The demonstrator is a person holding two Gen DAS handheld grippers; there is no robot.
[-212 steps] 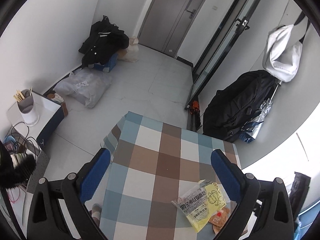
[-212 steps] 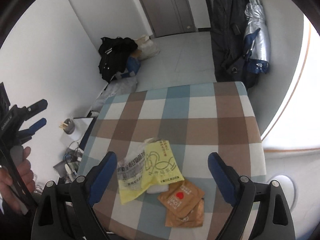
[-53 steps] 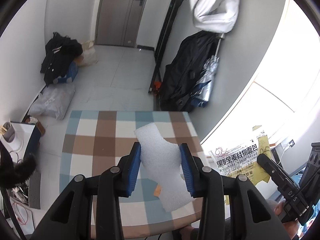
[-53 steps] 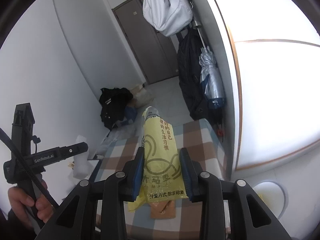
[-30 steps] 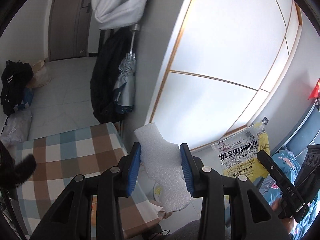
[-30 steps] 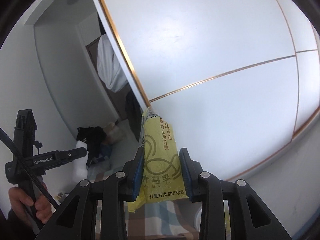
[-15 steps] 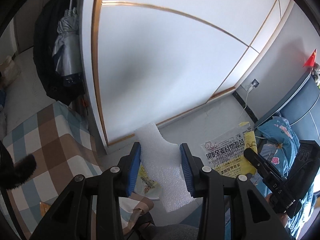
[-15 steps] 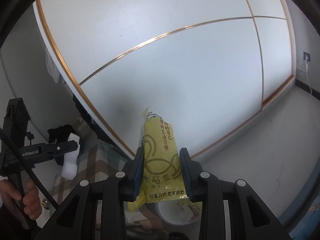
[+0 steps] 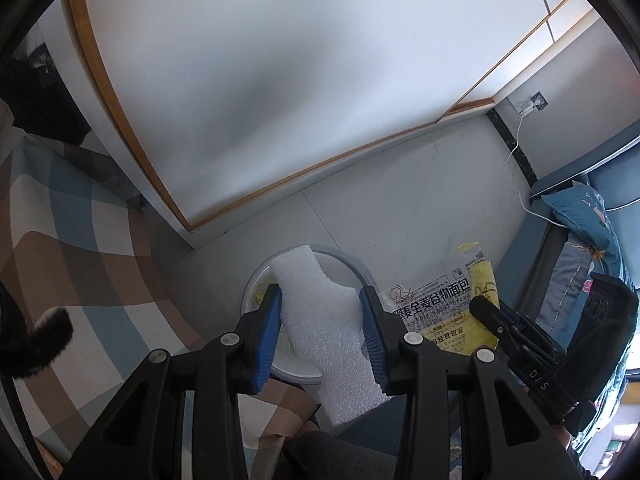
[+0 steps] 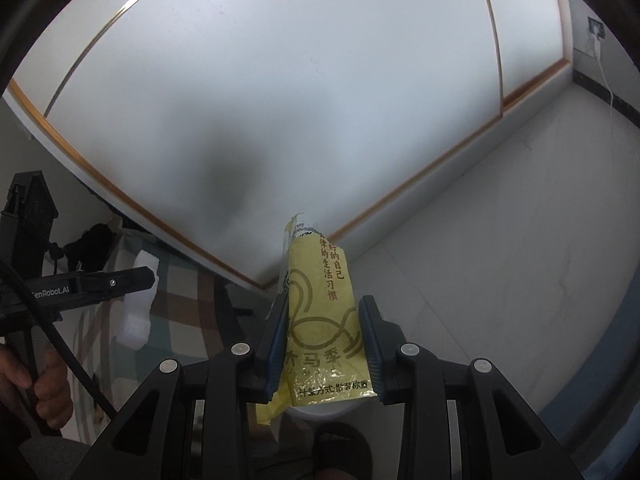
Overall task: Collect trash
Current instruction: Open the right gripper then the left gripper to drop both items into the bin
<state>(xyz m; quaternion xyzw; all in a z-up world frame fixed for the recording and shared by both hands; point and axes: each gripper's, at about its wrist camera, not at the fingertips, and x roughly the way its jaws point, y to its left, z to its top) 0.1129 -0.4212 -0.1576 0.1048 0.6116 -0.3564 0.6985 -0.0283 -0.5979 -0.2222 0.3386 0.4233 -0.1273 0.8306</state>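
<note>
My left gripper point(image 9: 320, 300) is shut on a white foam piece point(image 9: 324, 320) and holds it above a round white trash bin point(image 9: 256, 296) on the floor. The bin holds some yellow scraps. My right gripper point(image 10: 323, 312) is shut on a yellow bread wrapper point(image 10: 324, 320); the bin's rim point(image 10: 320, 410) shows just below it. In the left wrist view the wrapper point(image 9: 444, 312) hangs to the right of the bin, held by the right gripper point(image 9: 484, 308). In the right wrist view the left gripper point(image 10: 140, 276) with the foam point(image 10: 138, 312) is at the left.
The checked tablecloth table point(image 9: 80, 260) stands left of the bin. A white wardrobe with gold trim point(image 9: 280, 80) rises behind it. A bed with blue bedding point(image 9: 580, 220) is at the right. A cable point(image 9: 516, 160) hangs from a wall socket.
Both grippers have swung away from the table and tilted down toward the floor. The bin is now right under the foam and the wrapper. Both grips are unchanged.
</note>
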